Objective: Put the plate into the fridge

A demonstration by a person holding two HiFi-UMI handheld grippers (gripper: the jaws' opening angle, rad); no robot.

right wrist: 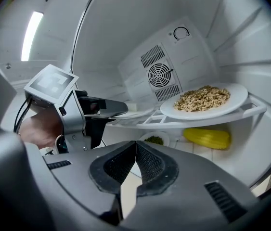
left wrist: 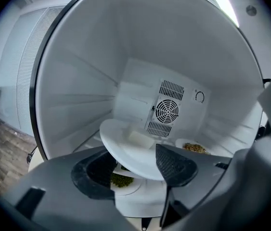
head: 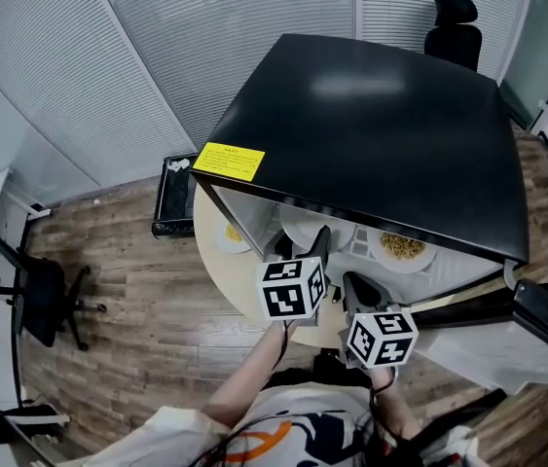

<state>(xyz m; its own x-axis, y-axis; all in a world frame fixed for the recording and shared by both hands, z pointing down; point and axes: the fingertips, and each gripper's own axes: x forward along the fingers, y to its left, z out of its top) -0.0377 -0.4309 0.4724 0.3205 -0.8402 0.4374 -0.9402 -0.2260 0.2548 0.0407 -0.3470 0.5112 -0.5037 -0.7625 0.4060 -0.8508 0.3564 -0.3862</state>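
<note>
The white plate (left wrist: 130, 146) carries a pale block and lies tilted at the front of the fridge's wire shelf (right wrist: 174, 121). My left gripper (left wrist: 135, 163) reaches into the fridge (head: 371, 115); its jaws stand apart with the plate's near rim between them, and the pads do not press on it. From the right gripper view, one finger of the left gripper (right wrist: 118, 109) lies just above the plate (right wrist: 136, 113). My right gripper (right wrist: 135, 146) hangs at the fridge's opening, shut with nothing in it. In the head view both grippers (head: 322, 236) (head: 359, 288) point into the fridge.
A plate of brown grains (right wrist: 203, 100) sits on the shelf's right side. Below the shelf lie a yellow corn cob (right wrist: 207, 137) and a small plate of green food (right wrist: 154, 140). The fridge stands on a round table (head: 217, 270); office chairs (head: 40, 290) stand on the wooden floor.
</note>
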